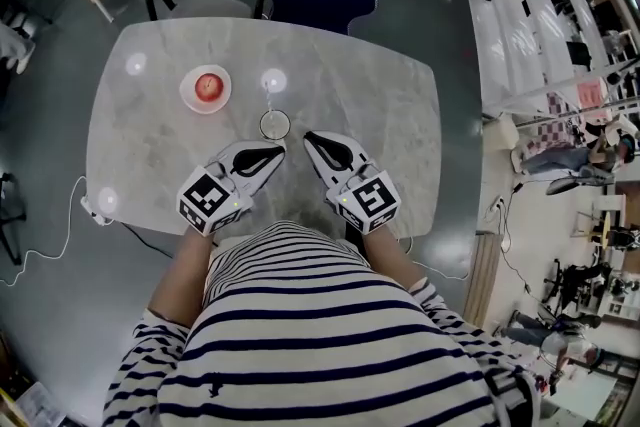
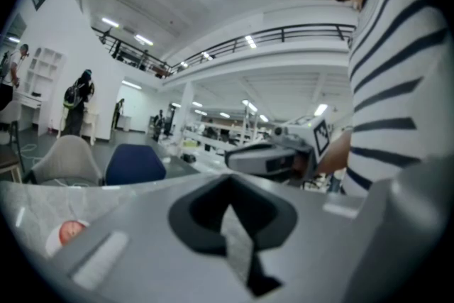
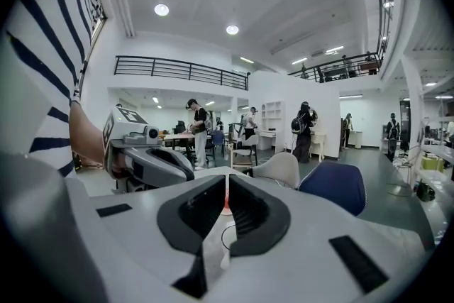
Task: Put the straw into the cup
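Standing in the cup (image 1: 274,125), the straw (image 1: 268,100) shows as a thin pale line that rises from the rim and leans toward the desk's (image 1: 380,105) far edge. In the right gripper view it appears through the slit between the jaws, apart from them. The right tongs (image 1: 307,136) sit just beside the cup, narrowed almost to nothing and holding nothing. The left tongs (image 1: 282,148) rest on the cup's other side, jaws together and empty. A plate with an apple (image 1: 206,88) lies further left. By my reading the insertion is done. The next move calls for drawing both tongs back without clipping the light cup or the straw.
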